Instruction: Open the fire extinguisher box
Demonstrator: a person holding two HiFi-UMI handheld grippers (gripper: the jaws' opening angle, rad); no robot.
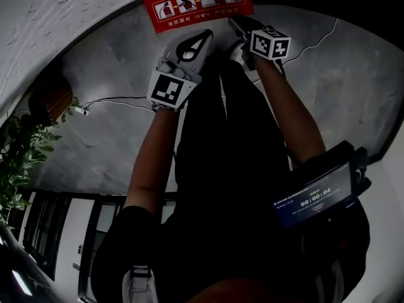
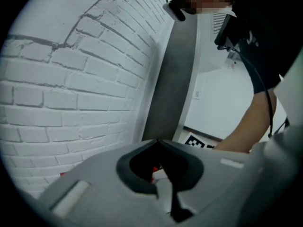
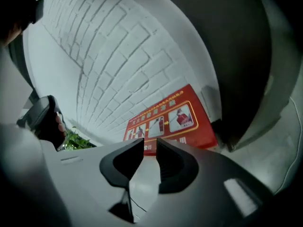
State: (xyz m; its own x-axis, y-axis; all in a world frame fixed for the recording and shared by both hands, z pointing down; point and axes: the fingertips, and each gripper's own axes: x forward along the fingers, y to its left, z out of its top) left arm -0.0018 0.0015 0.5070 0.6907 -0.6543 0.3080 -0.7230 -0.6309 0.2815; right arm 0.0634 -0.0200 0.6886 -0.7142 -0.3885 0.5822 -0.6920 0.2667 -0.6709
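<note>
You are facing the seemingly closed fire extinguisher box [image 1: 197, 5], your left gripper [image 2: 157, 141] with fingers clenched empty, your right gripper [image 3: 150, 148] with fingers slightly parted, grasping nothing.

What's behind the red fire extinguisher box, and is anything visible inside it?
A white brick wall is directly behind the red box. Nothing of the inside can be seen: the printed red front with its picture instructions covers it in every view.
</note>
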